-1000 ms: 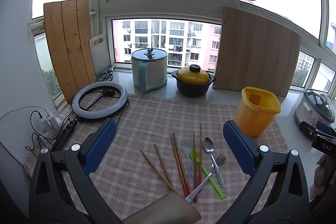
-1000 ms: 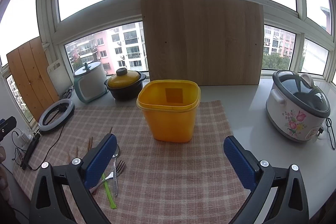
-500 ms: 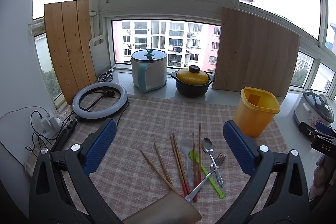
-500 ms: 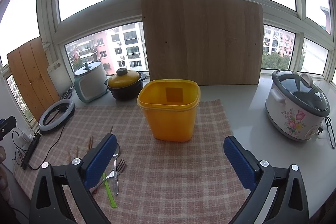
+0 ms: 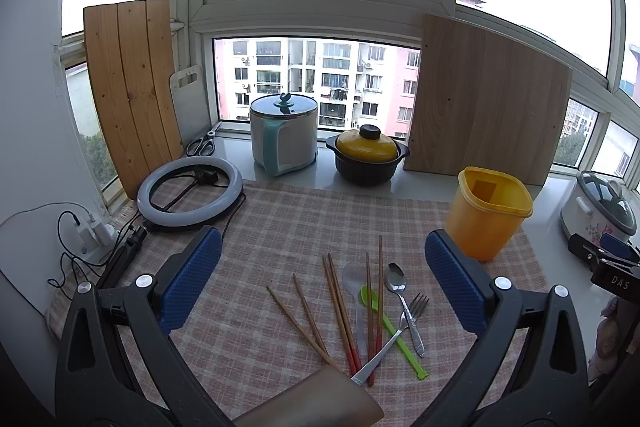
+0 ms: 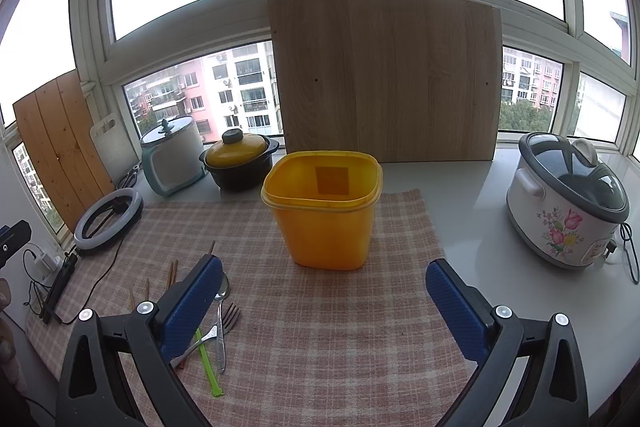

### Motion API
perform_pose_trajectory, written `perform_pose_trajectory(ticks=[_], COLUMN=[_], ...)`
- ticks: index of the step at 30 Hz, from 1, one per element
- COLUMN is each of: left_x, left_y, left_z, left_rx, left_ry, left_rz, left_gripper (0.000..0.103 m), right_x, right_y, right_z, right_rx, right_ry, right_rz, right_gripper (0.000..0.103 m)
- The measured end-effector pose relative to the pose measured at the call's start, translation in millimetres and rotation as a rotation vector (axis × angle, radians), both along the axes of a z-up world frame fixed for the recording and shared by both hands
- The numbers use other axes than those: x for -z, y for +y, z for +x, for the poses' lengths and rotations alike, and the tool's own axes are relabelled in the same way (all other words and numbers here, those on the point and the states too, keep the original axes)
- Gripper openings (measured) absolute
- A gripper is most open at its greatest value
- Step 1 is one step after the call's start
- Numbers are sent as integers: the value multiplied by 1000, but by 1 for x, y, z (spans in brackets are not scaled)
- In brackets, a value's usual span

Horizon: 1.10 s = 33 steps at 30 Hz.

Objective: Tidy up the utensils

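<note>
Now left gripper [image 5: 322,281] wide, empty, above utensils [image 5: 362,311]; right gripper [image 6: 322,291] wide, empty, facing yellow bin [image 6: 324,211]

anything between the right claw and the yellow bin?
No. In the right wrist view only bare checked cloth lies between the open right claw and the yellow bin.

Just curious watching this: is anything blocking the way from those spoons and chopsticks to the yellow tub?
Nothing visible does. The utensils lie loose on the checked cloth, and only bare cloth separates them from the open yellow tub. Both grippers, left and right, are open and empty.
</note>
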<state>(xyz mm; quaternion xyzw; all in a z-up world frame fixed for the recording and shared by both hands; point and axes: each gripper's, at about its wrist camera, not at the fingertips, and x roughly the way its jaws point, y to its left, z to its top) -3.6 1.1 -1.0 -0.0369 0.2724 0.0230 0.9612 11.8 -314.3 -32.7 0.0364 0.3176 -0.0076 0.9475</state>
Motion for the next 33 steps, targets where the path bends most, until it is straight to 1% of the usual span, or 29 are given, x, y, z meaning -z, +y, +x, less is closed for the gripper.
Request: perform_pose_trajectory(ticks=[10,18,22,24,26,29,30,31,32,33], left_x=[1,4,11,17,24,36,40,44,50,55], left_y=[0,3,13,21,29,42,46,50,54,58], left_z=[-1,-3,6,11,13,15,16,17,19,21], left_rx=[-1,3,-16,-21,-31,-39,-42,-46,-47,-47], left_ry=[1,22,55,80,98,133,144,160,182,201], left_rz=[-1,-15,-39,-62,-79,-122,-138,-148,-164,-180], left_gripper=[103,103,103,103,103,103,98,91,87,81], right_x=[1,8,10,13,15,20,22,24,26,29], right_y=[1,15,23,29,33,38,39,40,41,43], right_z=[1,1,5,7,10,18,21,25,28,33], right_rx=[0,-10,-40,-73,-103,-133,-143,-150,-156,-167], right_ry=[2,17,-5,0,10,34,40,48,57,69], right_rz=[-4,-41,-79,-70,-56,-42,-39,-40,-40,-35], right_gripper=[103,103,103,101,97,95,94,93,89,87])
